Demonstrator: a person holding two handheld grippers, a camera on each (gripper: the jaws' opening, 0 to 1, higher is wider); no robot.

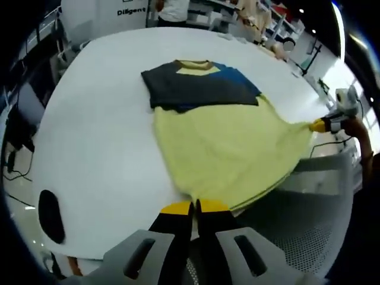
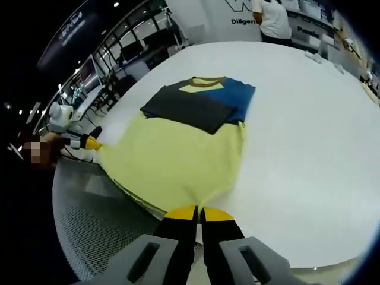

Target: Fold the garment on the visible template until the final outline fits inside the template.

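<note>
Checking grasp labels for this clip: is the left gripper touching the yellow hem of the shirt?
Touching. In the left gripper view, the left gripper is shut on the shirt hem, the yellow cloth running straight into the closed tips with no gap.

white table point(image 1: 107, 148) point(image 2: 309, 148), broad and rounded at the near edge, matte surface. dark oval mark or hole point(image 1: 51, 216) near its near-left corner in the left gripper view. grey perforated mesh panel point(image 1: 309, 219) point(image 2: 95, 219) sits below the table's near edge. beyond the far edge: a person in a white top point(image 2: 274, 19) standing with their back turned, also visible at the top of the left gripper view point(image 1: 174, 10). white wall panel with dark lettering point(image 1: 130, 10), partly cut off, reads "diligent". shelving or racks with dark frames point(image 2: 127, 47) along the far left in the right gripper view. black cables point(image 1: 15, 172) trail on the floor off the table's left side. bright ceiling lights point(image 2: 116, 5) overhead.
</note>
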